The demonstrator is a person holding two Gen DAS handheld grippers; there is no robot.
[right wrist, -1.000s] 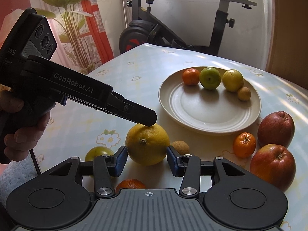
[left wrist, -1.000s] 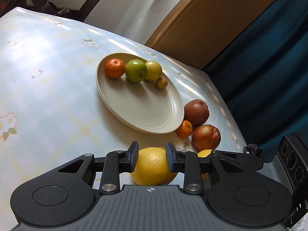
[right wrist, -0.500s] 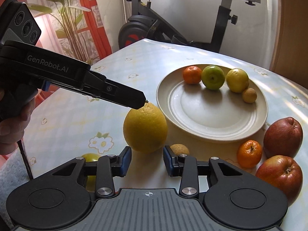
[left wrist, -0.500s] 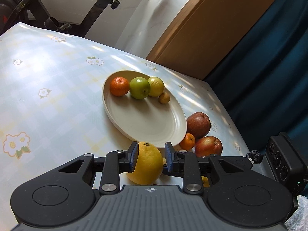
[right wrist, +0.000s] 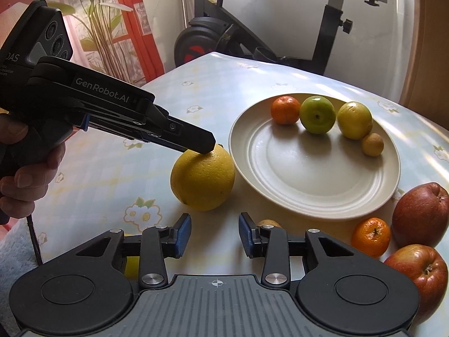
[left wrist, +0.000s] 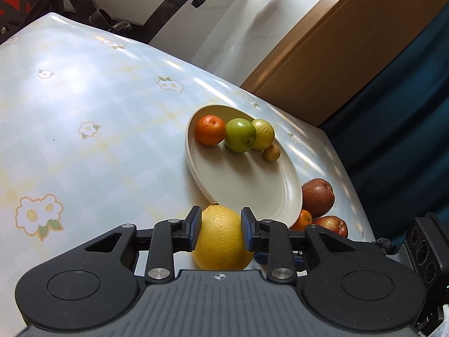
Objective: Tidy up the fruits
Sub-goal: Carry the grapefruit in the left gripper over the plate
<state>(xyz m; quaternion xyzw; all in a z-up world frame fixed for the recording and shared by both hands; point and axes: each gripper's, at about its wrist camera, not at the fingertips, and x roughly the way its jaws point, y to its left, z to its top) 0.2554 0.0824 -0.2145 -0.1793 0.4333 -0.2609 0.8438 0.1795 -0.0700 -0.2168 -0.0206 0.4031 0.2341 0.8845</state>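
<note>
— Lifted since a second ago: big yellow citrus (left wrist: 223,238) up off the tablecloth (left wrist: 92,151), carried toward the plate (left wrist: 247,185), clamped throughout by the left gripper (left wrist: 221,231).

— And through the left wrist camera?

— Pinched between both blue pads (left wrist: 196,231), stem end pointing away from the camera. Just short of the plate's near rim. Four fruits in a row along the far side of the plate: tangerine (left wrist: 210,130), green apple (left wrist: 240,135), yellow-green fruit (left wrist: 263,134), small tan fruit (left wrist: 271,152). Two red apples (left wrist: 317,197) and a small tangerine (left wrist: 302,220) just off the plate's right edge, on the cloth. Exercise bike (left wrist: 118,2) beyond the table's far edge.

— Through the right wrist camera?

— Right gripper (right wrist: 214,236) spread moderately wide, nothing between the pads, hovering low over the cloth, near side of the citrus (right wrist: 202,178). Left gripper (right wrist: 196,140) reaching in from the left, one finger laid across the top of the citrus, the other hidden behind it. Citrus just beside the plate's (right wrist: 314,210) left rim; hard to tell from here whether touching the cloth. Hand (right wrist: 25,168) wrapped round the left handle. Same four fruits on the plate's far side. Small tangerine (right wrist: 371,237) and two red apples (right wrist: 419,214) at right, well apart from the citrus. Another small tan fruit (right wrist: 268,223) partly hidden behind the right finger.
</note>
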